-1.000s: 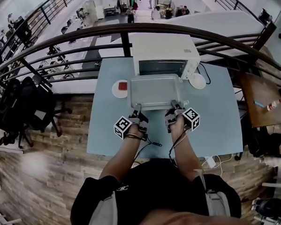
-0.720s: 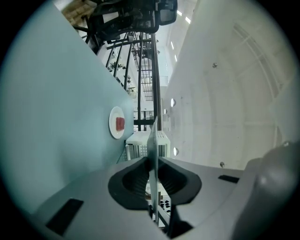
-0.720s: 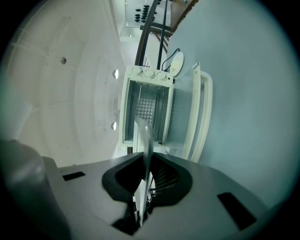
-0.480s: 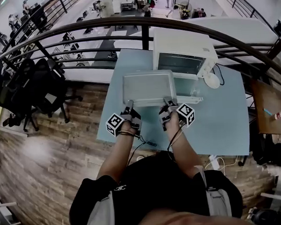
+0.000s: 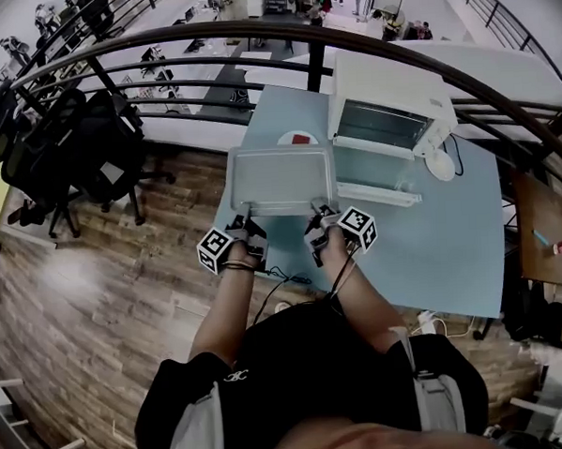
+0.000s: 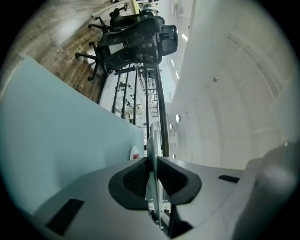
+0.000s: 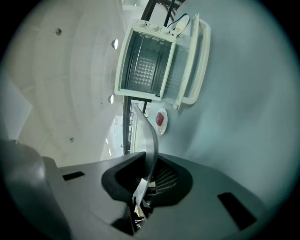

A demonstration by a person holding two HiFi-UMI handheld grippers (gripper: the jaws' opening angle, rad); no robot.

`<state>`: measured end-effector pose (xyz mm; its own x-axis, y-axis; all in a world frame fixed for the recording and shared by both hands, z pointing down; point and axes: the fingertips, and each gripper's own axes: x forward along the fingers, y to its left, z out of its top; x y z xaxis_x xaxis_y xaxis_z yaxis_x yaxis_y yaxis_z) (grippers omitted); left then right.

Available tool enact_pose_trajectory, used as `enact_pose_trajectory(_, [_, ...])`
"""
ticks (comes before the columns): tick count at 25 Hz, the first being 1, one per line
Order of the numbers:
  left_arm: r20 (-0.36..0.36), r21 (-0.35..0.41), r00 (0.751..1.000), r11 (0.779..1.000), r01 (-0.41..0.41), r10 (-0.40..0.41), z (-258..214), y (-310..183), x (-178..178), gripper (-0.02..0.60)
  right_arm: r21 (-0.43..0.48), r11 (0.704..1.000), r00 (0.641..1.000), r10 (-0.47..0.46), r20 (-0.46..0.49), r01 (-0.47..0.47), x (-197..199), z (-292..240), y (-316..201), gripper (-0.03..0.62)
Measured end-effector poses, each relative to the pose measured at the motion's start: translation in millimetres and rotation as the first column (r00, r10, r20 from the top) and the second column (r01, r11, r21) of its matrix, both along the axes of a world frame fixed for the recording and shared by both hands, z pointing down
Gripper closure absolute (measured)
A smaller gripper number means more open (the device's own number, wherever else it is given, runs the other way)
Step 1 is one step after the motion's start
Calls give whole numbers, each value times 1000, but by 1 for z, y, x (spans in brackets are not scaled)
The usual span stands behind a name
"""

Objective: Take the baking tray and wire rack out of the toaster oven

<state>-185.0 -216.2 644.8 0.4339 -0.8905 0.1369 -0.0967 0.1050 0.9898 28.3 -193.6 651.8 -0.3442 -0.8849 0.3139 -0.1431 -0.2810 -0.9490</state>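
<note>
The person holds a silver rectangular metal baking tray (image 5: 280,177) level in front of them, out of the white box-shaped toaster oven (image 5: 396,91) and to the left of it, over the left part of the pale blue worktop (image 5: 451,247). Whether the tray's underside touches the worktop cannot be told.

The left gripper (image 5: 246,219) holds the near rim of the tray at its left end. In the left gripper view its jaws are clamped on that thin metal edge (image 6: 153,136), the dark pads pressed to either side. The right gripper (image 5: 316,213) holds the same near rim at its right end, and its own view shows its jaws shut on the curled edge of the tray (image 7: 149,133).

The toaster oven stands at the far right of the tray with its glass door (image 5: 378,187) folded down towards the person, the cavity open (image 7: 145,65). A small white round plate with a red piece on it (image 5: 298,136) lies just beyond the tray's far edge. Black office chairs (image 5: 80,159) stand on the wooden floor to the left, beyond a dark metal railing (image 5: 206,40).
</note>
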Motion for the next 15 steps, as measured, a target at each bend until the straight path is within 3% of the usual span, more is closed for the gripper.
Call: enact_pose_trajectory(15, [24,-144,999,989,31,-28,61,18,-47,520,-122,989,996,-88,9,88,-49,57,18,546])
